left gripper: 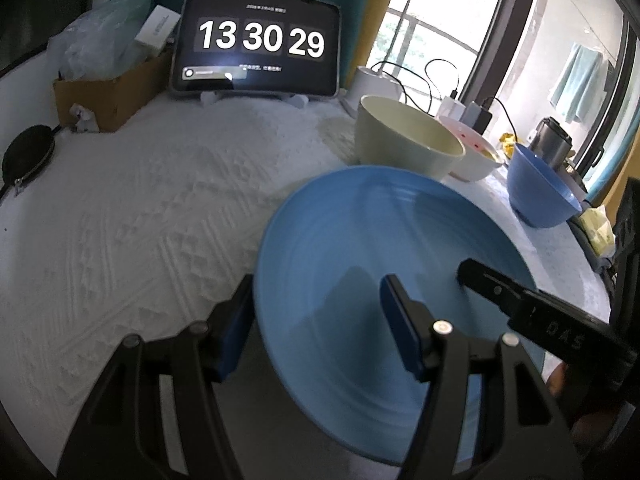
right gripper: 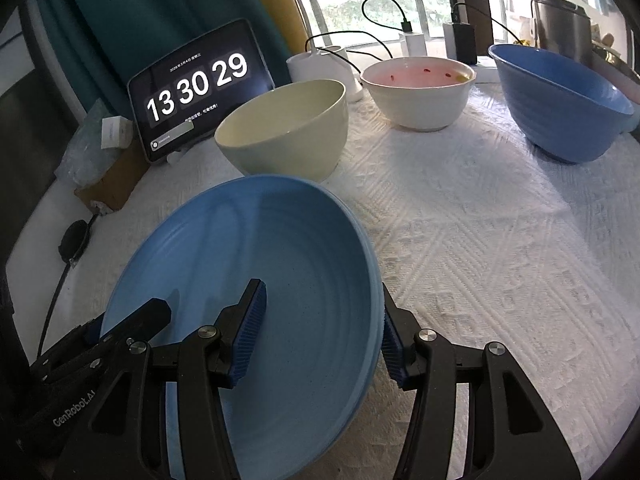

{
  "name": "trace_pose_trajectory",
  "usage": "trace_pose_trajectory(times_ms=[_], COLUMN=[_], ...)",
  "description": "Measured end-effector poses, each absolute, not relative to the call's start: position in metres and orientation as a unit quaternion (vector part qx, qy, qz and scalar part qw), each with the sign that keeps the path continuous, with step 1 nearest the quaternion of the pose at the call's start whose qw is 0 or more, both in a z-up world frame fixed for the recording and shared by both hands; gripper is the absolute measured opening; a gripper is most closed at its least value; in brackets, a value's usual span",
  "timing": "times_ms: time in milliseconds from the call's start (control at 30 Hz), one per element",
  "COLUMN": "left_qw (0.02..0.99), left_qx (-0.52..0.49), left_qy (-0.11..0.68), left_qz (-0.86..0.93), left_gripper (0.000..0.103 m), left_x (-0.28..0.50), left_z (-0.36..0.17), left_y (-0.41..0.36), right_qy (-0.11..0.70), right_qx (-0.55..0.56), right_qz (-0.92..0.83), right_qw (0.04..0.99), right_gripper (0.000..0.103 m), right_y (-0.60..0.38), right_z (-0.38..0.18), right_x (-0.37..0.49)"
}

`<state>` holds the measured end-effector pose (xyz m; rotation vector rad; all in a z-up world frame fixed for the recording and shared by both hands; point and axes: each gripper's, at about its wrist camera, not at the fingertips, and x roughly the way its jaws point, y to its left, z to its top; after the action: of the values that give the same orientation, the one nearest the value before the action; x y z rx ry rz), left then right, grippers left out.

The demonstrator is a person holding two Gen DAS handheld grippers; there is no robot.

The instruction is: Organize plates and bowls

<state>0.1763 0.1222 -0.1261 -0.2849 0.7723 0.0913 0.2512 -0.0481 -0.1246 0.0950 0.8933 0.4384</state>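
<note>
Both grippers, left gripper (left gripper: 316,322) and right gripper (right gripper: 320,332), are straddling opposite rims of the blue plate (right gripper: 256,280), jaws spread, apparently readying a two-sided lift.

Light blue ribbed plate (right gripper: 280,264). Behind it: cream bowl (right gripper: 288,128), then white bowl (right gripper: 420,96) with pink inside, darker blue bowl (right gripper: 560,108). White diamond-textured cloth (right gripper: 500,260) on surface. Tongs black, blue pads (right gripper: 250,332).

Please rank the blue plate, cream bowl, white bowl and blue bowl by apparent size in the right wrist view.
1. blue plate, though it is nearest the camera
2. blue bowl and cream bowl: look alike, unranked
3. white bowl, farthest back, so unsure
</note>
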Motion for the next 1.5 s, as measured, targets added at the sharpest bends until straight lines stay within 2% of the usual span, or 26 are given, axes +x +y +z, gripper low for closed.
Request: trace_pose_trajectory(times_ms=[167,1500], left_qw=[0.918,0.913], left_qx=[-0.11,-0.134], left_qy=[0.376,0.382], left_qz=[0.059,0.046], left_gripper=[0.064,0.067], left_x=[0.1788,0.1819], left_z=[-0.1267,-0.1296], left_y=[0.1136,0.1191], right_qy=[0.433,0.438], right_qx=[0.045,0.049], right_qz=[0.206,0.217], right_qw=[0.876,0.871], right_gripper=[0.059,0.06], right_y=[-0.0478,-0.0521], right_z=[-0.127,-0.1282], right_x=[0.2528,0.2491])
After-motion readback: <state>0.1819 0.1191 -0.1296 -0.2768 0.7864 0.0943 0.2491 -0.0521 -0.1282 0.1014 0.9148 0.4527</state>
